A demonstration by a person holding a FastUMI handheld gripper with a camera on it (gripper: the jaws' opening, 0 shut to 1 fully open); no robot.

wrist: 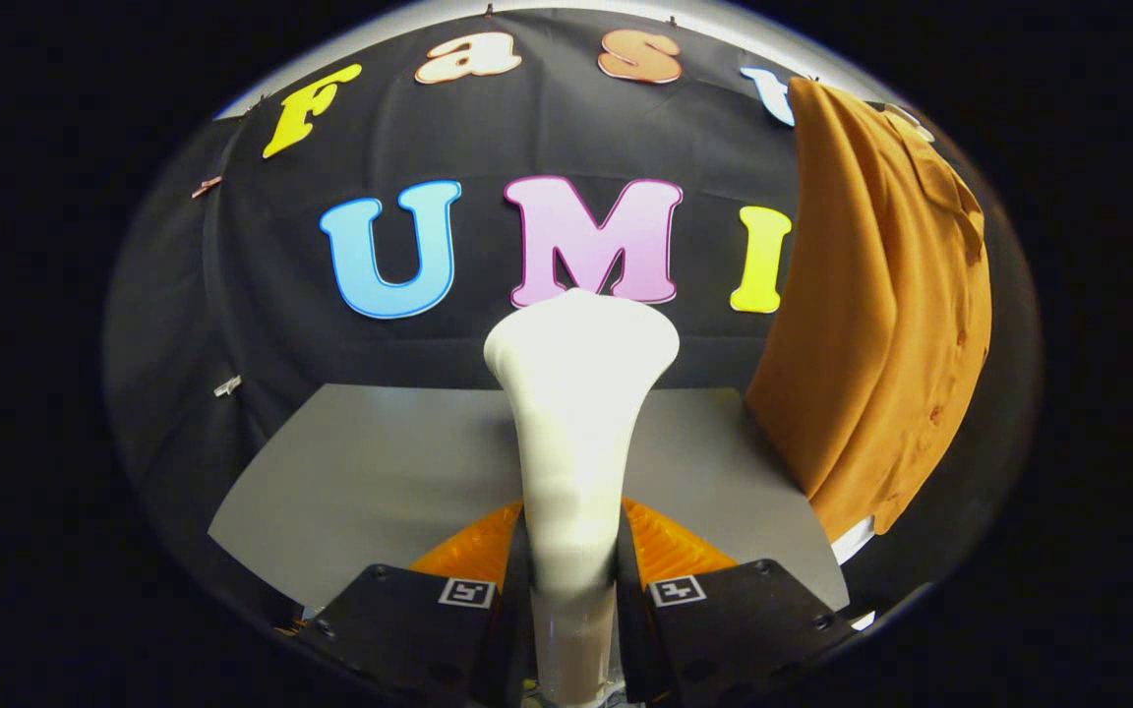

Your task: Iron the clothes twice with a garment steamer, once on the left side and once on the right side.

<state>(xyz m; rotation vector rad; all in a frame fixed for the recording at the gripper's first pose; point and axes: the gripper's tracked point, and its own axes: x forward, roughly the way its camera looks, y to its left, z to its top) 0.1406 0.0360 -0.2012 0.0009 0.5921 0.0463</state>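
the tool [572, 580] is clamped on the white garment steamer [576, 413] above the grey bench [380, 472]; the orange shirt [881, 324] hangs well apart, off to its right. a rushed swing could likely snag the fabric.

Garment steamer [574, 433] is plain cream-white. Shirt [881, 324] is solid burnt orange with matching orange buttons. Bench [380, 472] is flat grey, booth wall [262, 295] black cloth.

Recording booth: black cloth wall [232, 295], grey table [380, 472].
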